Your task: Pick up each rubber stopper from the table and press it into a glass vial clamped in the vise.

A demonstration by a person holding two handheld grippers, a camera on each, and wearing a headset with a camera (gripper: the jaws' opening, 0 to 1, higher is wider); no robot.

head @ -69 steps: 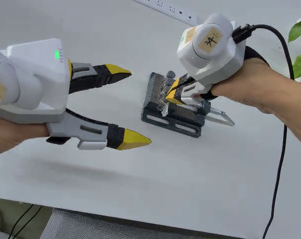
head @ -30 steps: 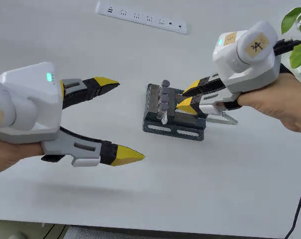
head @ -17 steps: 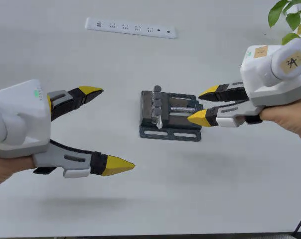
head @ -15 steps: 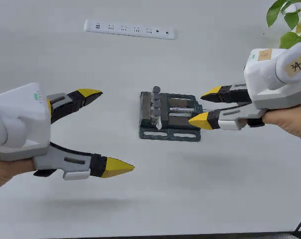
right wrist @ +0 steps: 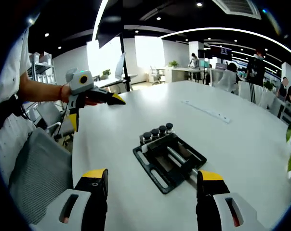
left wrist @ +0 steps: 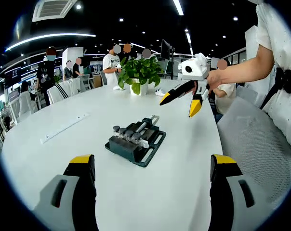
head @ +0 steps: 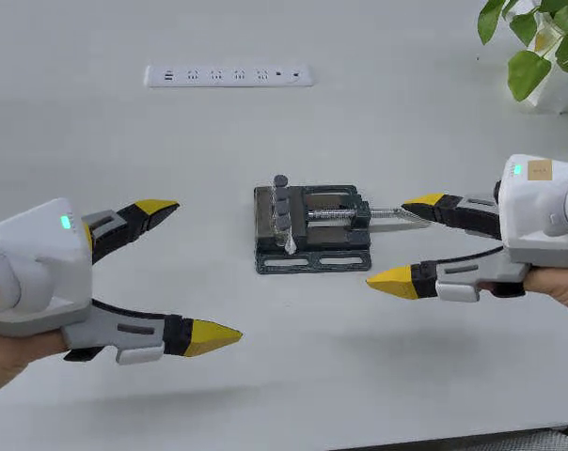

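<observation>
A dark metal vise (head: 312, 246) stands mid-table, also in the left gripper view (left wrist: 148, 150) and the right gripper view (right wrist: 177, 166). Clamped in it is a row of glass vials capped with dark grey stoppers (head: 281, 202) (left wrist: 126, 134) (right wrist: 157, 131). A clear glass piece (head: 289, 245) shows at the near end of the row. My left gripper (head: 192, 270) (left wrist: 152, 163) (right wrist: 97, 114) is open and holds nothing, left of the vise. Right of the vise, my right gripper (head: 402, 240) (right wrist: 152, 177) (left wrist: 178, 106) is open with nothing in it.
A white power strip (head: 228, 75) (left wrist: 63, 129) (right wrist: 205, 111) lies at the far side of the white table. A potted plant (head: 533, 42) (left wrist: 138, 72) stands at the far right corner. People and chairs are in the room beyond the table.
My right gripper has drawn back from the vise to the right and opened wide. My left gripper has stayed open at the left. The head view has shifted.
</observation>
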